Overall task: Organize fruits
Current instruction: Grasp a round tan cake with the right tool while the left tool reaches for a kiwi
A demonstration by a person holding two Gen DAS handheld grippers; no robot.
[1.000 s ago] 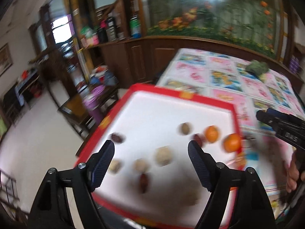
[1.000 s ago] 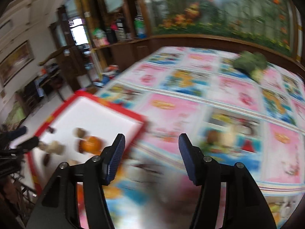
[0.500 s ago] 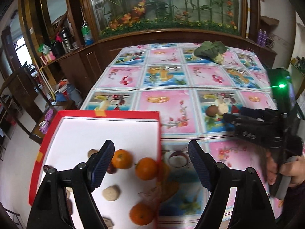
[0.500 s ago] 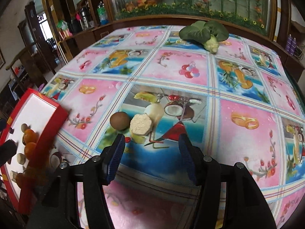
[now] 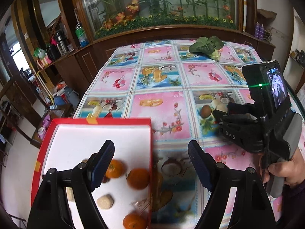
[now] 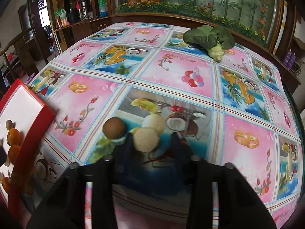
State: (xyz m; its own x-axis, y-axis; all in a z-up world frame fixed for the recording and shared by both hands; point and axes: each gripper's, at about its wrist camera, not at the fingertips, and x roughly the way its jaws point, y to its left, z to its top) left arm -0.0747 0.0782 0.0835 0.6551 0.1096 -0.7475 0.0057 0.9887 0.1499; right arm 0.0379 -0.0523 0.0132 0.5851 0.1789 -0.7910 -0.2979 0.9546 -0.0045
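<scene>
A red tray (image 5: 118,121) with a white floor sits at the table's near left corner. It holds three oranges (image 5: 137,178), a beige lump (image 5: 104,201) and small dark fruits partly hidden by my fingers. My left gripper (image 5: 150,152) hangs open above the tray's right rim with nothing in it. On the tablecloth a brown round fruit (image 6: 114,127) lies beside a beige round fruit (image 6: 145,140). My right gripper (image 6: 152,143) is open and low, with the beige fruit between its fingers. In the left wrist view the right gripper (image 5: 219,117) reaches toward the brown fruit (image 5: 205,111).
A leafy green vegetable (image 6: 209,38) lies at the table's far end. The tray's red wall (image 6: 36,118) stands left of the right gripper. A hand (image 5: 284,169) holds the right gripper's handle. Wooden cabinets and a planted glass case line the far side.
The left gripper swung from over the tray's middle to its right rim. The right gripper moved forward and down to the two loose fruits, so the beige one now lies between its fingers.
</scene>
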